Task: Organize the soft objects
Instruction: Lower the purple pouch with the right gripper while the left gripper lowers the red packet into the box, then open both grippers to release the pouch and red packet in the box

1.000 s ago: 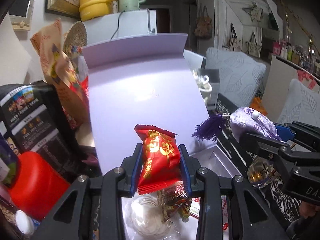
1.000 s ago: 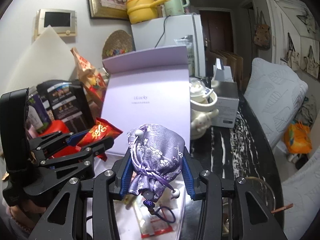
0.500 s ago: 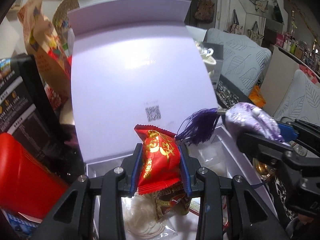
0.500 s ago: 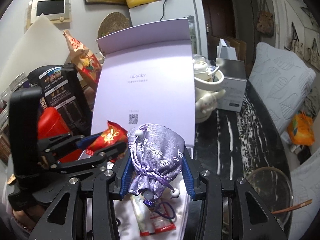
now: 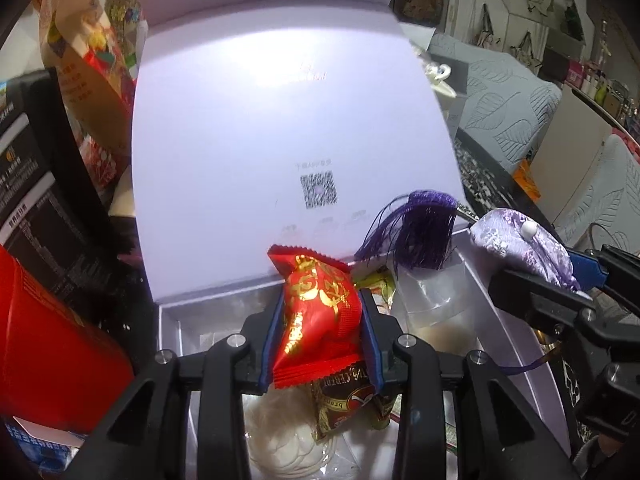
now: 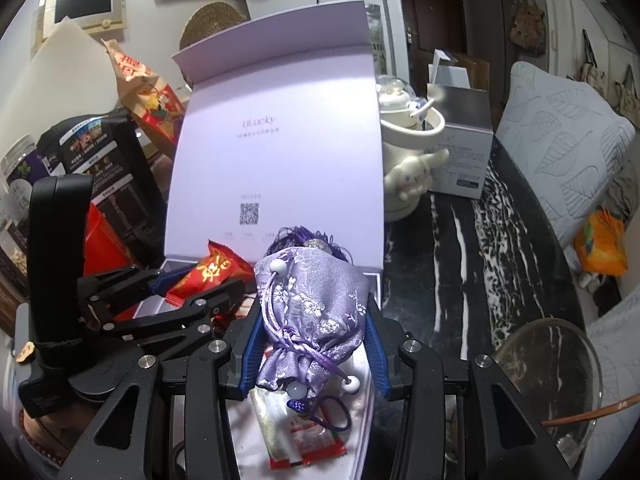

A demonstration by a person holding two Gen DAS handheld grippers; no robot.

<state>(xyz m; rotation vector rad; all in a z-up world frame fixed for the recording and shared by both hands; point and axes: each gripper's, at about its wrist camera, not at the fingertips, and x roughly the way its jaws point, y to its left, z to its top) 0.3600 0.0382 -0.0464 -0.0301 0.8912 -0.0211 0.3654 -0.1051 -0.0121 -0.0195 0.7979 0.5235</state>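
A red snack packet (image 5: 318, 312) is clamped in the left gripper (image 5: 320, 332) above the open lilac box (image 5: 516, 340), whose lid (image 6: 280, 152) is raised. The box is set on a black marbled table (image 6: 460, 248), with a grey leaf-patterned cushion (image 6: 560, 136) beyond. A purple brocade pouch (image 6: 316, 304) is pinched by the right gripper (image 6: 314, 340) over the box.

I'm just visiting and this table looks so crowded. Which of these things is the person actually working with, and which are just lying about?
Part of the job:
- red snack packet, held in the left gripper
- purple brocade pouch, held in the right gripper
- open lilac box, with packets already inside

Just lying about:
- white character mug
- grey carton
- glass bowl
- red canister
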